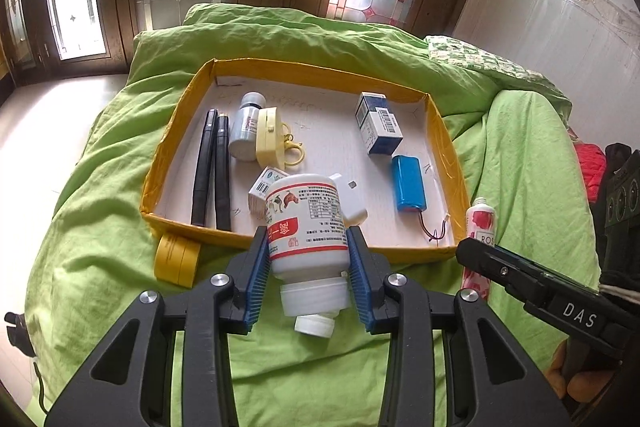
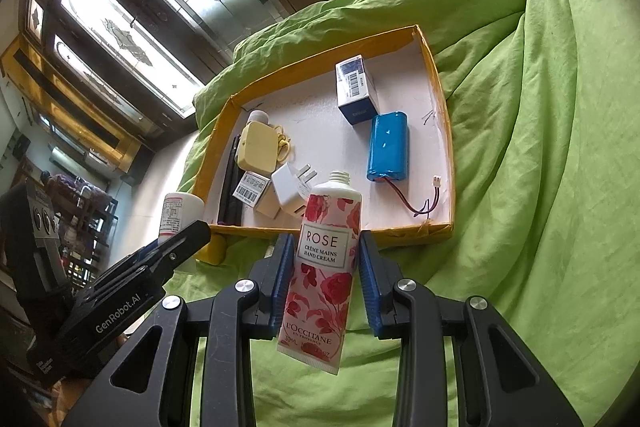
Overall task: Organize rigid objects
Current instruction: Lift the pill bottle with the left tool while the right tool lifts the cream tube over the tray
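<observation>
Both tools are clamped, the left tool (image 1: 308, 267) on a white bottle (image 1: 308, 223) and the right tool (image 2: 324, 281) on a hand cream tube (image 2: 322, 267), held low in the frame before the half-filled tray (image 1: 448, 147), so both are judged left to place.

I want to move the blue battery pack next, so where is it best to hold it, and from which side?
Grip the blue battery pack across the middle of its body, fingers on its two long sides, coming from above. It lies flat in the yellow tray with free space on both sides. Avoid the near end, where the thin wires come out.
</observation>
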The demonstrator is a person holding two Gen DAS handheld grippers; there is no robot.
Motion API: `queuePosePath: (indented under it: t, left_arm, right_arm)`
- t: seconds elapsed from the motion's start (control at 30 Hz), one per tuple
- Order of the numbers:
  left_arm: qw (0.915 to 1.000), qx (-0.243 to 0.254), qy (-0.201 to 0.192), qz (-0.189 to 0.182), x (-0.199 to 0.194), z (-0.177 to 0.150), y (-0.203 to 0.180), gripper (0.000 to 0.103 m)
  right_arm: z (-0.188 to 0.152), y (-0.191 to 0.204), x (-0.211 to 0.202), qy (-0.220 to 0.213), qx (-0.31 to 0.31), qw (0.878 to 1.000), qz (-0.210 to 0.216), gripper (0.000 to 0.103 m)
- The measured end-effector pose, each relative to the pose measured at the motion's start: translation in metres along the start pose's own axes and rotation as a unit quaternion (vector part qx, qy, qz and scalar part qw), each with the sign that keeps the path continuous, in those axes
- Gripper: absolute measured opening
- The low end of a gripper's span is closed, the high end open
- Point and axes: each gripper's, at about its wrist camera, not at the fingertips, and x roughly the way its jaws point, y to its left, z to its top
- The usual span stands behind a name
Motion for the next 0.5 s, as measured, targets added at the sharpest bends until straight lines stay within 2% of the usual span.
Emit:
queuePosePath:
  t: [0.5]
  left_arm:
    - [1.0, 0.0, 0.006, -0.005, 0.019, 0.02, 0.003, 0.035]
  right_arm:
    - [0.058, 0.008, 0.001, -0.056, 0.008, 0.998, -0.016, 0.029]
